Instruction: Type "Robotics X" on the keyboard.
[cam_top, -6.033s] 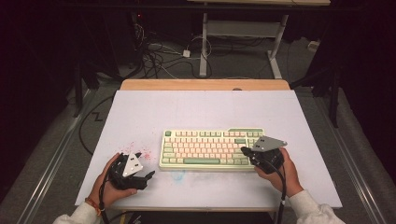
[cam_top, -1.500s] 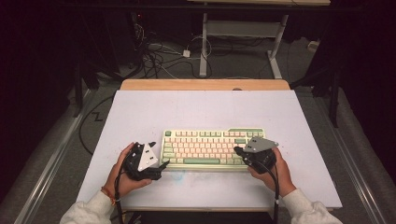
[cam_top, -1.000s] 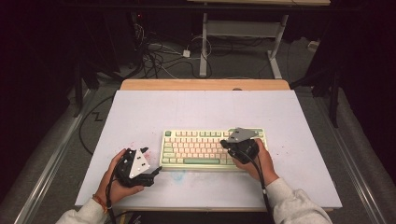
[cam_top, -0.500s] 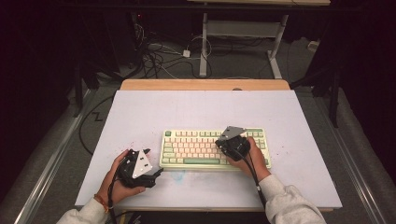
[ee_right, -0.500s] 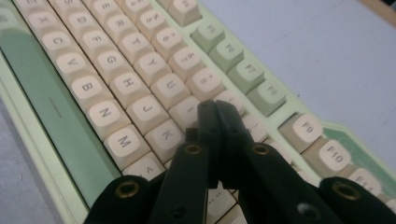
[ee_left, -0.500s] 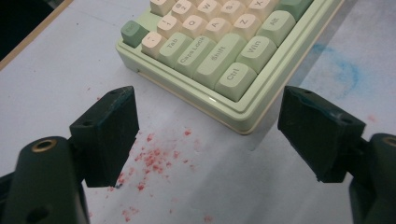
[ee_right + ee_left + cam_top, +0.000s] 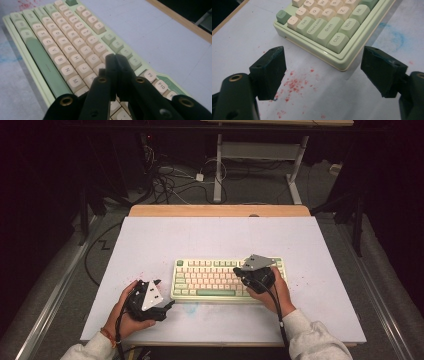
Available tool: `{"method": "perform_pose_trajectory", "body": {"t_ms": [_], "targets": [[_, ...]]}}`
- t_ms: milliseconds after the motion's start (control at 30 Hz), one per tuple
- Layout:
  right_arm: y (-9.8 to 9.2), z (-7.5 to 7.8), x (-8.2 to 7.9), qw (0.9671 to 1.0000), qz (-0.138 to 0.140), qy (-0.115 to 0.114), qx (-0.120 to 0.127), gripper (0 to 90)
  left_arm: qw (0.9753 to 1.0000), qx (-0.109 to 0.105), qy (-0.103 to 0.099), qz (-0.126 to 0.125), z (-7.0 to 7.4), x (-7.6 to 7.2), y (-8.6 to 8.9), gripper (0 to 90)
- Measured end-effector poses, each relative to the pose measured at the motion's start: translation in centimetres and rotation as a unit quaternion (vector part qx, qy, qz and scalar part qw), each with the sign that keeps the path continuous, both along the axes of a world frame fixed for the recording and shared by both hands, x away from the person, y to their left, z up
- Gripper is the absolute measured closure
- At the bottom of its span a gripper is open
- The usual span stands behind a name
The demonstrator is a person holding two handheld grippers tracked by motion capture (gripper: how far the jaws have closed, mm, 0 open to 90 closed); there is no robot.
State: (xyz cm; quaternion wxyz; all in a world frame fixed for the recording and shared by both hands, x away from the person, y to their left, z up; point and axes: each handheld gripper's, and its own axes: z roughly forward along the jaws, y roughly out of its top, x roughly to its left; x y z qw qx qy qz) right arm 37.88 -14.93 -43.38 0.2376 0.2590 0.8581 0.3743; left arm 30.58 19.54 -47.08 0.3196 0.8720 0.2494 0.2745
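High view: keyboard sat mid-table, near front edge, as right gripper, jaws clenched together w/ nothing between, hovered over its right-centre keys, apparently to poke one, while left gripper waited wide open beside kbd's left corner.

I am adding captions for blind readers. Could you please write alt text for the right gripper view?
The right gripper, jaws closed together, points down at the middle keys of a pale green keyboard with cream keycaps. The keyboard lies on a white table.
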Motion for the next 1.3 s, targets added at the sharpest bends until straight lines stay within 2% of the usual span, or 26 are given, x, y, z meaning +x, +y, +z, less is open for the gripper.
{"method": "perform_pose_trajectory", "body": {"t_ms": [167, 367, 567, 633, 667, 700, 900, 1000, 1067, 1100, 1200, 1233, 1300], "targets": [[-0.9, 0.7, -1.0, 0.9996, -0.001, -0.019, 0.021, 81.8, 1.0, 0.0, 0.002, 0.003, 0.0, 0.1, 0.1, 19.2], [-2.4, 1.3, -2.3, 0.998, -0.006, -0.046, 0.043, 62.2, 1.0, 0.0, 0.003, 0.003, 0.0, 0.1, 0.1, 19.2], [-3.8, 1.4, -3.4, 0.9964, -0.008, -0.054, 0.065, 45.4, 1.0, -0.004, 0.007, 0.002, 0.0, 0.2, 0.1, 19.2], [-4.0, 1.3, -3.6, 0.9958, -0.013, -0.062, 0.066, 43.4, 1.0, -0.004, 0.008, 0.003, 0.0, 0.2, 0.1, 19.2], [-4.4, 1.2, -4.0, 0.9953, -0.019, -0.068, 0.066, 37.6, 0.9999, -0.006, 0.009, 0.004, 0.0, 0.2, 0.1, 19.2], [-4.6, 1.2, -4.2, 0.9949, -0.026, -0.071, 0.066, 35.6, 0.9999, -0.007, 0.009, 0.008, 0.0, 0.2, 0.1, 19.2], [-6.1, 0.7, -5.5, 0.9932, -0.041, -0.086, 0.066, 32.7, 0.9996, -0.012, 0.01, 0.025, 0.2, 0.2, 0.1, 22.8], [-6.8, 0.4, -6.1, 0.9922, -0.04, -0.095, 0.07, 31.1, 0.9992, -0.03, 0.011, 0.025, 0.6, 0.2, 0.3, 23.2], [-7.3, 0.2, -6.4, 0.9924, -0.047, -0.09, 0.069, 29.9, 0.999, -0.036, 0.01, 0.025, 0.6, 0.2, 0.3, 23.5], [-7.4, 0.1, -6.6, 0.9924, -0.05, -0.091, 0.066, 28.5, 0.9986, -0.045, 0.017, 0.021, 0.8, 0.2, 0.4, 23.6], [-7.8, 0.0, -7.0, 0.9915, -0.058, -0.096, 0.065, 27.7, 0.9987, -0.042, 0.017, 0.022, 0.9, 0.3, 0.4, 23.7], [-8.0, -0.1, -7.2, 0.9909, -0.061, -0.098, 0.069, 27.4, 0.9985, -0.047, 0.019, 0.021, 1.0, 0.3, 0.4, 23.7], [-8.1, -0.5, -7.8, 0.9915, -0.064, -0.094, 0.063, 26.0, 0.9982, -0.052, 0.021, 0.018, 1.3, 0.3, 0.4, 25.3]]}}
